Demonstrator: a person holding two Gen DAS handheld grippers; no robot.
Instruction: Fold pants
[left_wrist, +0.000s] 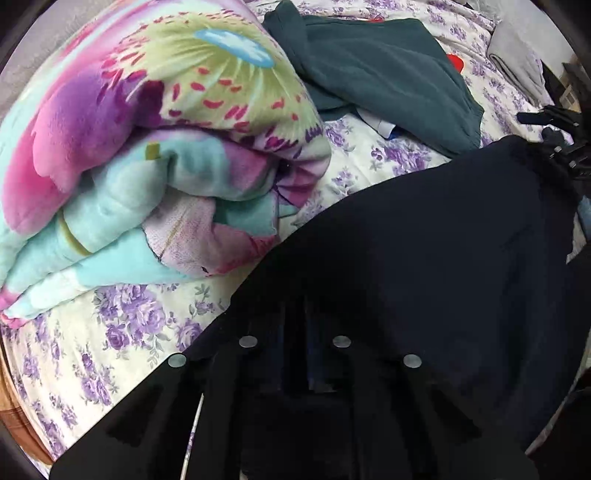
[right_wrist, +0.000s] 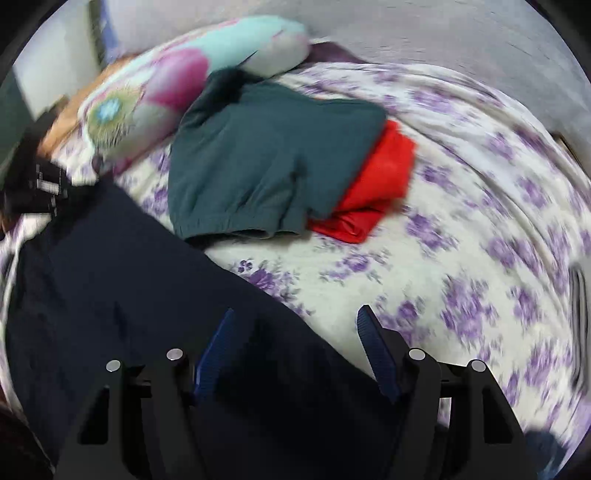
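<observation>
Dark pants lay on the flowered bed; the right gripper had its jaws spread over the edge, probably to grab it, while the left gripper's jaws were hidden in cloth, their state impossible to tell.

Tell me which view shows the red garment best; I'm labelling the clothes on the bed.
The right wrist view: the red garment shows as a broad folded piece sticking out from under the teal pants, though slightly blurred. In the left wrist view only a small red patch peeks past the teal pants' edge.
</observation>
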